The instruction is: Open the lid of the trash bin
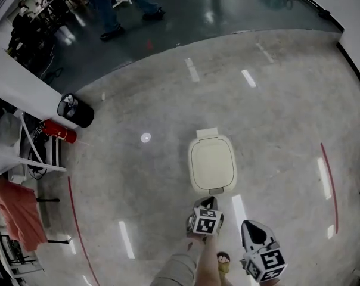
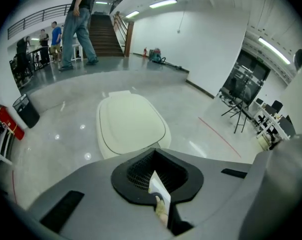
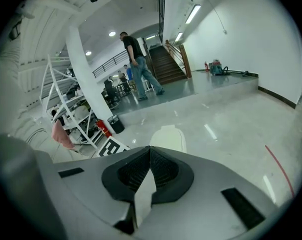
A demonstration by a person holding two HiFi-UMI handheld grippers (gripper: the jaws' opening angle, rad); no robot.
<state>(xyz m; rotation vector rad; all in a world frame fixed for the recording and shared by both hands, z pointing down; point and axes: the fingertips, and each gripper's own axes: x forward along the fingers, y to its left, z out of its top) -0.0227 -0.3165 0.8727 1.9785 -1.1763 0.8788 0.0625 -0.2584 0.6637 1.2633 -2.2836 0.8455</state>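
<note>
A cream trash bin stands on the grey floor in the middle of the head view, its lid down flat. It also shows in the left gripper view, bin, just beyond the jaws, and smaller in the right gripper view, bin. My left gripper hovers at the bin's near edge, above the small front tab, jaws together and holding nothing. My right gripper hangs lower right of it, off the bin, also shut and empty. Close up, the left gripper and the right gripper both show their jaws meeting.
A black waste basket and a red fire extinguisher sit by a white pillar at left, beside a white rack with a red cloth. People walk on the darker floor beyond. A red floor line runs at right.
</note>
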